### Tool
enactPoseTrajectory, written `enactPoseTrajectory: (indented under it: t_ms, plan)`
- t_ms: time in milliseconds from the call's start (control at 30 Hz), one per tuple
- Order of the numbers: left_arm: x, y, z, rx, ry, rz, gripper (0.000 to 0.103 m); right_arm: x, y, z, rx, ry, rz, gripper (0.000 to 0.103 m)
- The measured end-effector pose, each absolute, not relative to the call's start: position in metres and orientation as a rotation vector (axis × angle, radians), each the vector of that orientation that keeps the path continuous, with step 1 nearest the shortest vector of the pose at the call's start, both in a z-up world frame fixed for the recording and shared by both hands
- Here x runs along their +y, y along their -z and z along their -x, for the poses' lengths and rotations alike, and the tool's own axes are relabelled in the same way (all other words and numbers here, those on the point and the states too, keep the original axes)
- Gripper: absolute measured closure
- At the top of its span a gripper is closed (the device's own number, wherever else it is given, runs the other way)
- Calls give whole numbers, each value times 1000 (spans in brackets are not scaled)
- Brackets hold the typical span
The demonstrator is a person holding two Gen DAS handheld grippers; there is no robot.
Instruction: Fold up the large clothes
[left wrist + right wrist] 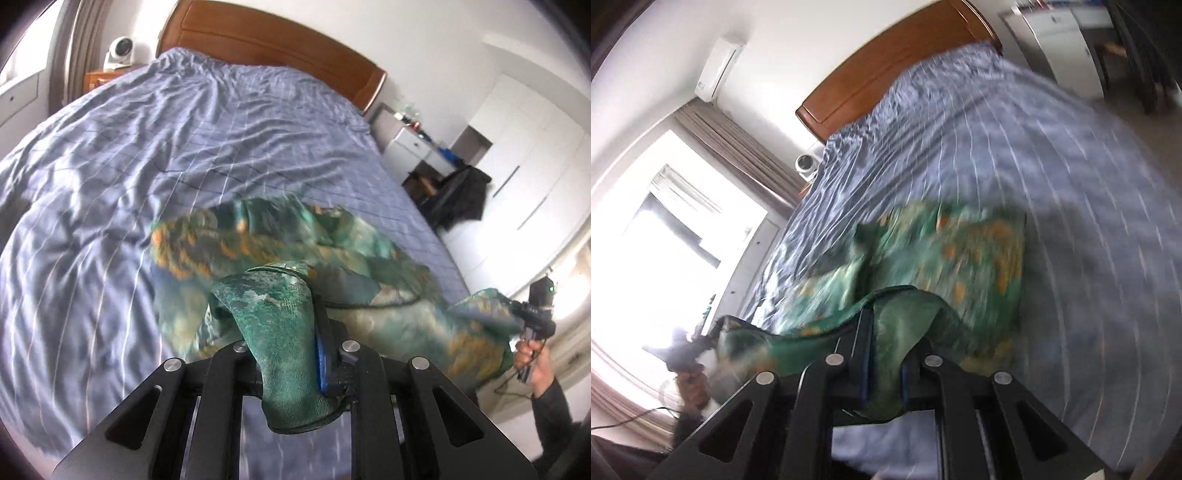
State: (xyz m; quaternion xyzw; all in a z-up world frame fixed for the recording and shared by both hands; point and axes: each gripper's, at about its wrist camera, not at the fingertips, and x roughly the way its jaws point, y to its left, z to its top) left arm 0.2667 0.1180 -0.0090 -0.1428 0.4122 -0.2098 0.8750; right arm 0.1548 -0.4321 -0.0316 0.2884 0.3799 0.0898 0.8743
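A large green garment with orange patches (280, 243) hangs between my two grippers above the blue striped bed cover (184, 140). My left gripper (269, 317) is shut on one edge of it; the cloth drapes over the fingers. My right gripper (882, 332) is shut on another edge of the garment (960, 258), whose loose part trails blurred over the bed (1034, 147). The right gripper also shows far right in the left wrist view (517, 308), clamped on the cloth. The left gripper shows dimly at lower left in the right wrist view (701, 341).
A wooden headboard (280, 44) stands at the bed's far end. A small white fan (119, 51) sits on a bedside table. A white desk (413, 144) and a dark chair (458, 195) stand to the right. A bright window with curtains (665, 240) is on the left.
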Motion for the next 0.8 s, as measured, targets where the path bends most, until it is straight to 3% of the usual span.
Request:
enactPoseTrajectory:
  t_ms: [267, 533, 800]
  plan:
    - [86, 66, -363, 984, 323, 262, 88, -461, 89, -251, 836, -144, -693, 91]
    - [61, 93, -377, 1016, 254, 170, 82, -476, 143, -289, 911, -105, -782, 91]
    - [44, 91, -373, 982, 194, 62, 77, -483, 159, -302, 936, -116, -841, 90]
